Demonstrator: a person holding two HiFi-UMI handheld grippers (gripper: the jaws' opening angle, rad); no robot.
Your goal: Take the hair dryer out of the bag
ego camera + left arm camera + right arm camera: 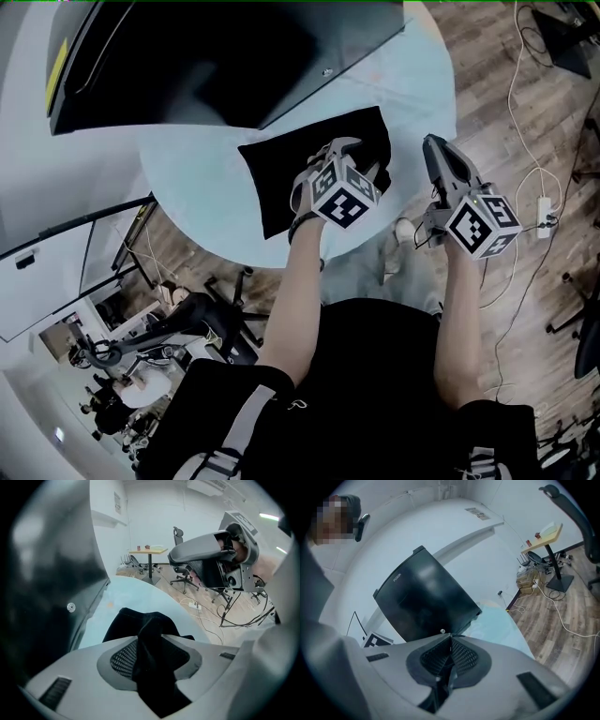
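Black bag (281, 178) lies flat on the round pale-blue worktop (197, 178), with a black panel (187, 56) at its 11 o'clock. Left claw (350, 146) is at the bag's 3 o'clock end, pinching a bunched fold of fabric. Right claw (433, 142) is further toward 3 o'clock by the worktop rim, pressed together, nothing in it.

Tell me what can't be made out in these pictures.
- Hair dryer: in no view; the fabric of the black bag hides whatever it holds.
- Bag's opening: head view, covered by the left gripper; left gripper view, fabric bunched between the jaws blocks it.
- Black screen: head view, cut off by the top edge.
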